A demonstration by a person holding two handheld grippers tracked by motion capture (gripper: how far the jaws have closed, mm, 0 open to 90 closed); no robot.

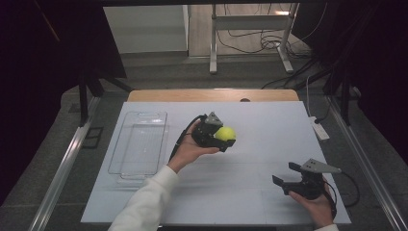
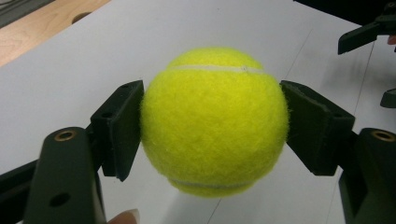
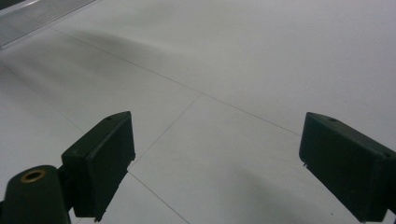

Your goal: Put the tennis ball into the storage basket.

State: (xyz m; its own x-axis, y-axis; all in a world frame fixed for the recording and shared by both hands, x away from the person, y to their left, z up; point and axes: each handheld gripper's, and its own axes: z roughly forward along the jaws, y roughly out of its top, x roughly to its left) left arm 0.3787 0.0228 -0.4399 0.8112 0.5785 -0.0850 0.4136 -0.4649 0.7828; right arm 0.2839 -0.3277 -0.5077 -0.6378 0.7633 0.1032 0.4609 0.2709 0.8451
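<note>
Clamping the tennis ball (image 2: 214,122) squarely across its middle, the left gripper (image 1: 224,136) held it lifted above the white table (image 1: 250,120), both pads pressed into the felt. The right gripper (image 1: 285,176) waited near the table's front right, jaws spread wide and empty. A clear tray (image 1: 139,142) lay to the left; carrying the ball there level, without loosening, looked wisest.
</note>
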